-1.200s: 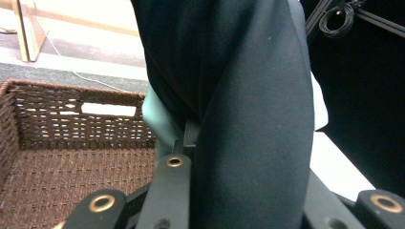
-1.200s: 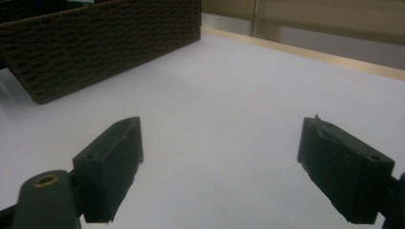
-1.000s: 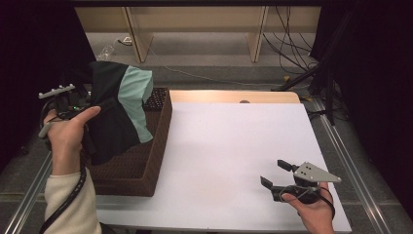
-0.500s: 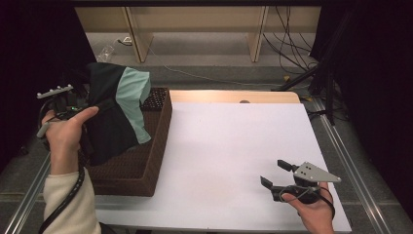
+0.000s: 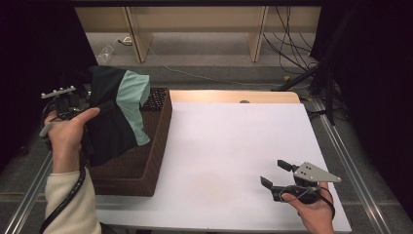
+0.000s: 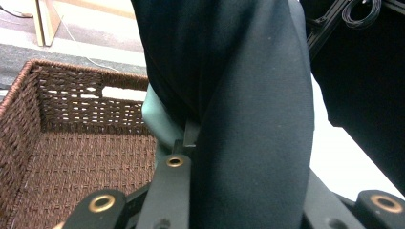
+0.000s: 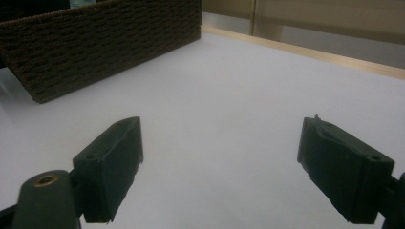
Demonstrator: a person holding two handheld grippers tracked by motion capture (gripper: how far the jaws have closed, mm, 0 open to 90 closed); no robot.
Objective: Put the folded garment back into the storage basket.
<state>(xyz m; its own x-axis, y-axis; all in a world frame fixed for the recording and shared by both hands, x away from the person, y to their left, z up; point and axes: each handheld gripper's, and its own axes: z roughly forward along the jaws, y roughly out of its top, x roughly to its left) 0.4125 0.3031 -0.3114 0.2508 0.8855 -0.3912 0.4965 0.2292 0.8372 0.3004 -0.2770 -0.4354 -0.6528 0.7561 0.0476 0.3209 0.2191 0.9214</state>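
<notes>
A dark garment (image 5: 109,131) with a mint-green panel (image 5: 134,105) hangs over the brown wicker basket (image 5: 163,126) at the table's left. My left gripper (image 5: 100,105) is shut on the garment's upper edge and holds it up above the basket. In the left gripper view the dark cloth (image 6: 248,95) drapes over the jaws, hiding one of them, and the basket's woven floor (image 6: 81,167) lies below. My right gripper (image 5: 273,172) rests open near the table's front right, nothing between its fingers (image 7: 112,162).
The white table top (image 5: 234,141) stretches between the basket and the right hand. Wooden table legs (image 5: 255,34) and cables (image 5: 292,53) stand on the floor beyond the far edge. Metal rails (image 5: 336,141) run along both table sides.
</notes>
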